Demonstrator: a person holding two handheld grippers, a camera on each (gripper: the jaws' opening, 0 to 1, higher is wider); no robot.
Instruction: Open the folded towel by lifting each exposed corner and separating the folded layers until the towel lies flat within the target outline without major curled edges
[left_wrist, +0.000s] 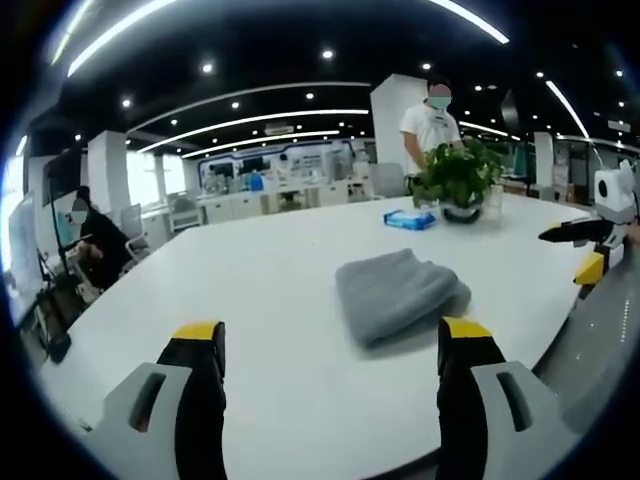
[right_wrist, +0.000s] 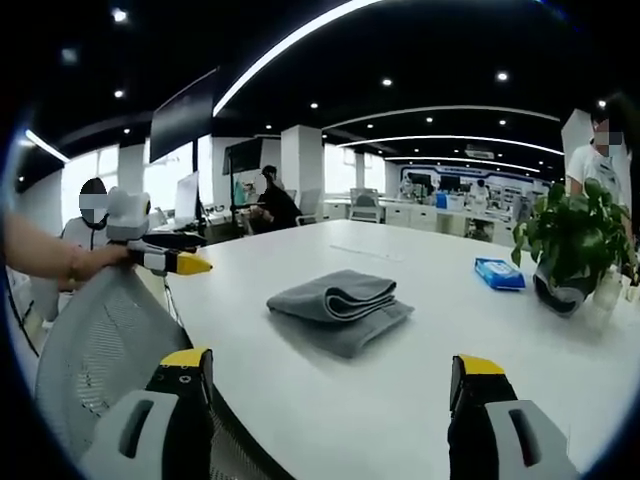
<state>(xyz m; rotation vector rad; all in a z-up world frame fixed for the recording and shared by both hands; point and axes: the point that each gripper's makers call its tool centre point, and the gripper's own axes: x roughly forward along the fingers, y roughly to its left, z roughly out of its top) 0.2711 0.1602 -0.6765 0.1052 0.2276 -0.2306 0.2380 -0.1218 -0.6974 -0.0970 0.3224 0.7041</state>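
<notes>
A folded grey towel (left_wrist: 400, 295) lies on the white table (left_wrist: 250, 290), its layered fold edges showing in the right gripper view (right_wrist: 340, 305). My left gripper (left_wrist: 330, 335) is open, hovering short of the towel with nothing between its yellow-tipped jaws. My right gripper (right_wrist: 332, 362) is open too, at the table's edge, a little way back from the towel. Each gripper appears in the other's view: the right one (left_wrist: 590, 245) at the right edge, the left one (right_wrist: 170, 258) held by a hand at the left.
A potted plant (left_wrist: 460, 180) (right_wrist: 575, 235) and a blue packet (left_wrist: 410, 218) (right_wrist: 498, 273) sit on the table beyond the towel. A grey mesh chair back (right_wrist: 100, 350) stands by the near table edge. One person (left_wrist: 432, 125) stands behind the plant; another person (left_wrist: 95, 245) sits at a desk.
</notes>
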